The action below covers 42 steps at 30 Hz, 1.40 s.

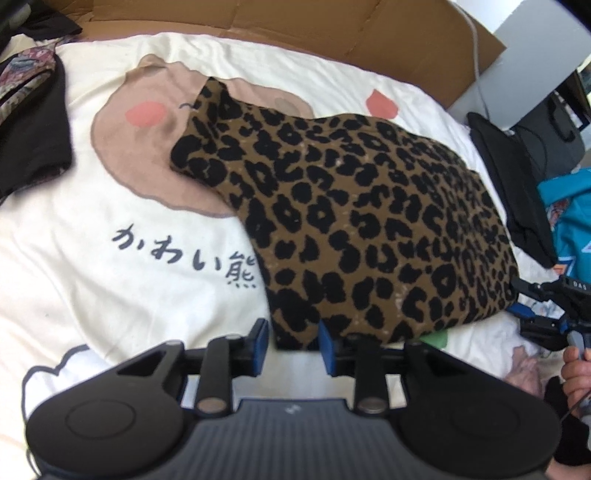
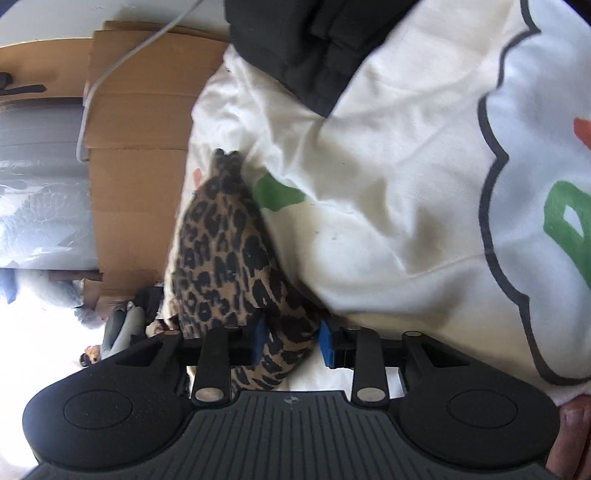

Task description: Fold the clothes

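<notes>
Item: brown-and-black leopard-print knitted garment (image 1: 362,221), lying on a bed under a cream cotton bed cover printed with a cartoon bear and dark script (image 1: 110,206)

Progress: the garment lies doubled into a thick, roughly rectangular bundle with rounded edges, one narrow tip pointing toward the far side; the layering suggests at least one fold is in place, though whether more folds are due cannot be settled

Left tongs (image 1: 291,347): blue pads apart, straddling the near corner of the bundle, not pinching it

Right tongs (image 2: 291,345): blue pads either side of a bunched end of the garment; the cloth fills the gap, so a clamp seems likely

Texture: fuzzy, dense, pliant knit that holds soft bulges

Surroundings: flattened brown corrugated cardboard (image 1: 332,22) beyond the bed; black fabric (image 1: 33,125) at the left; teal garment (image 1: 569,221) at the right
</notes>
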Each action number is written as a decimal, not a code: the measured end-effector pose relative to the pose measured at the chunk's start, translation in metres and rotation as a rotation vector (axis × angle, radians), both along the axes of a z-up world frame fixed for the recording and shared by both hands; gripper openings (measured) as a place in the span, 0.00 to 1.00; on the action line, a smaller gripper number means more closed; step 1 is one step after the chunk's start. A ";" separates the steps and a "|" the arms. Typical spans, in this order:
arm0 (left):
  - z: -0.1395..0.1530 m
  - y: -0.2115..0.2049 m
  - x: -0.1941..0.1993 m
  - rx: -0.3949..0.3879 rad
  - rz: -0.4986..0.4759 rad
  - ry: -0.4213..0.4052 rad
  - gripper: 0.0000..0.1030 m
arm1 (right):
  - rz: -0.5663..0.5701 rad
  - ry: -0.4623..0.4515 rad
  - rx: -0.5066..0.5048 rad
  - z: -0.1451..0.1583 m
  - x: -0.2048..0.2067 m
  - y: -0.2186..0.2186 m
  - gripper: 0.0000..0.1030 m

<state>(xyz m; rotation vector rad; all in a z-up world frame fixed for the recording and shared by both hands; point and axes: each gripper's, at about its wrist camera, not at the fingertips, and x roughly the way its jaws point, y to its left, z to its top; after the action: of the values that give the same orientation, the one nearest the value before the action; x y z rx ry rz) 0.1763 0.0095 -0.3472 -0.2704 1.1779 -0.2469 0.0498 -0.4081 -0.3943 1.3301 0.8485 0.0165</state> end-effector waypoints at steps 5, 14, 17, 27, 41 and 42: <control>-0.008 0.005 0.001 -0.030 0.014 0.008 0.32 | 0.002 -0.027 0.011 0.005 -0.004 0.004 0.36; -0.020 0.017 -0.002 -0.150 0.046 -0.037 0.38 | -0.027 -0.044 0.079 -0.014 0.007 0.008 0.36; -0.022 0.020 -0.004 -0.181 0.044 -0.030 0.39 | -0.010 -0.059 0.035 -0.007 0.006 0.008 0.30; -0.025 0.021 -0.004 -0.201 -0.007 -0.039 0.39 | 0.048 -0.085 -0.073 0.017 0.007 0.002 0.13; -0.031 0.008 -0.004 -0.215 -0.075 -0.019 0.10 | 0.039 -0.085 -0.156 0.033 0.014 -0.021 0.11; -0.029 0.006 -0.007 -0.204 -0.085 -0.033 0.09 | 0.036 -0.086 -0.165 0.035 0.015 -0.024 0.11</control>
<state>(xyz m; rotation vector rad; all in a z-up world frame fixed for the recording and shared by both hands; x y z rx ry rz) 0.1694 0.0154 -0.3758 -0.3942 1.1341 -0.4460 0.0643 -0.4318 -0.3595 1.1516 0.7844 0.0314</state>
